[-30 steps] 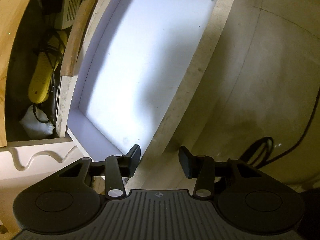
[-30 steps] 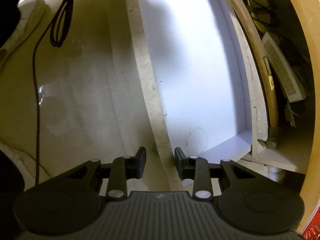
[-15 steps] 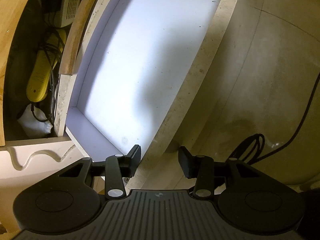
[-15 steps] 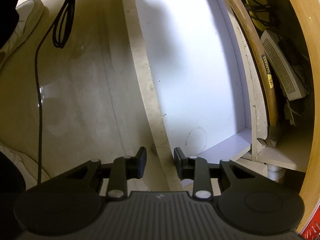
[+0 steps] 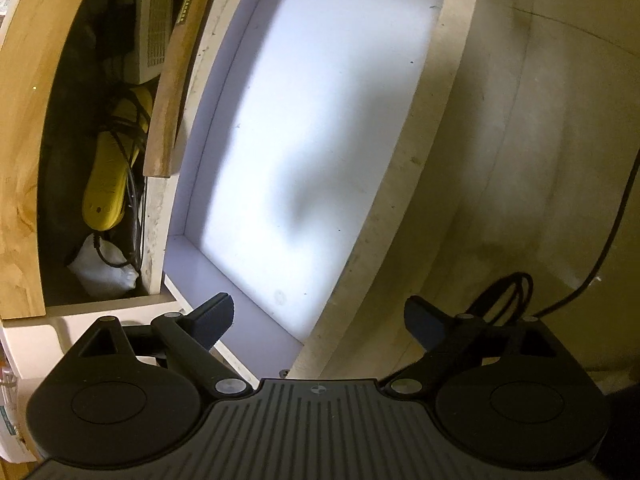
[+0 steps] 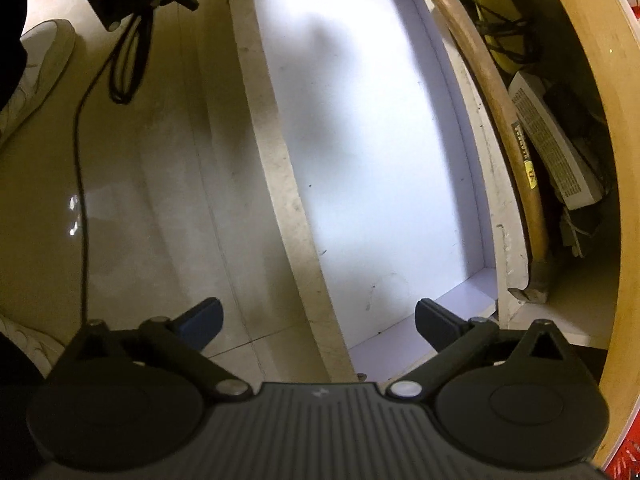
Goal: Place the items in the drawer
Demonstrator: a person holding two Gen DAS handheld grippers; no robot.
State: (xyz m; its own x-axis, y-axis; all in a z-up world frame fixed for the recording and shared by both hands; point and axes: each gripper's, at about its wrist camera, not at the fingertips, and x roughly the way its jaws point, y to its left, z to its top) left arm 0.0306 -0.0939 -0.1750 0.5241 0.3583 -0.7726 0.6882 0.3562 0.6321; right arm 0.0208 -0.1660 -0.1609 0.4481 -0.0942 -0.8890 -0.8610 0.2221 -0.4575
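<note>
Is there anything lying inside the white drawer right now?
No, the drawer shows only its bare white bottom with a shadow across it, while the hammer lies outside it in the wooden compartment.

A pale tiled floor (image 6: 152,200) lay to one side, with a bright glint of reflected light on it. A thin black cable (image 6: 82,168) ran across the tiles in the right wrist view, and a looped bundle of black cord (image 6: 128,60) hung near the top left corner. A white shoe (image 6: 36,64) showed at the left edge. In the wooden cabinet compartment (image 5: 24,152), a curved wooden handle (image 5: 172,92) leaned along the inner edge. Beside it sat a white vented box (image 5: 154,28), a yellow device (image 5: 106,184) wrapped in black wires, and a crumpled white bag (image 5: 106,270) in the near corner.
</note>
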